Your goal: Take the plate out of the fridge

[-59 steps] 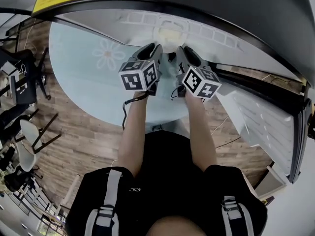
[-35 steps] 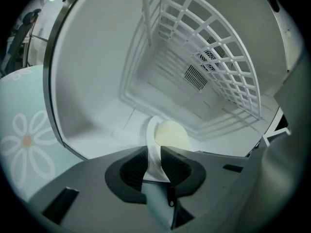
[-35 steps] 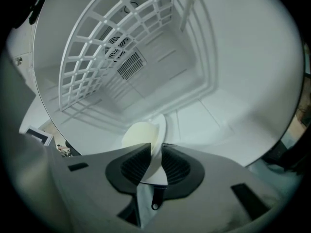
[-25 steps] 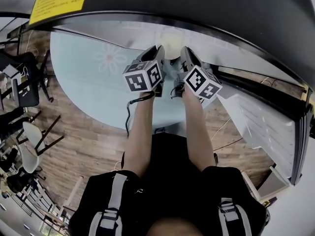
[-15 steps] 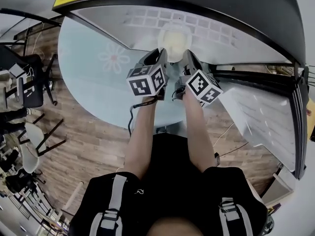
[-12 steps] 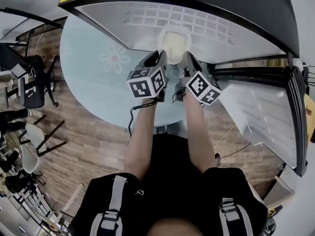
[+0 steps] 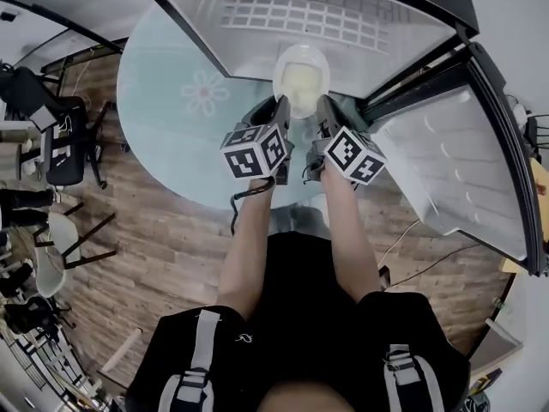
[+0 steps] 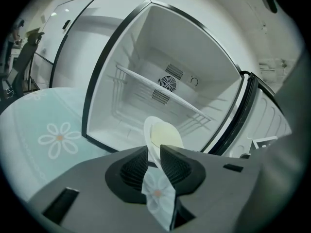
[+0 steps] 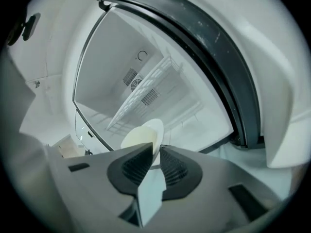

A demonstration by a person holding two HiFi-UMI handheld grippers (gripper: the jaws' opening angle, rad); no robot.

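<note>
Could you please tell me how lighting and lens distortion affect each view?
Head view: strong fisheye bows the fridge frame, and the pale plate nearly washes out against the bright white interior. Left gripper view: dark vignette at the corners, and the left gripper blocks the lower frame. Right gripper view: same vignette, the door seal bent into an arc.

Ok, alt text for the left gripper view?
The left gripper is shut on the rim of a white plate holding something pale yellow, in front of the open fridge. A flowered pale-blue mat lies at left.
</note>
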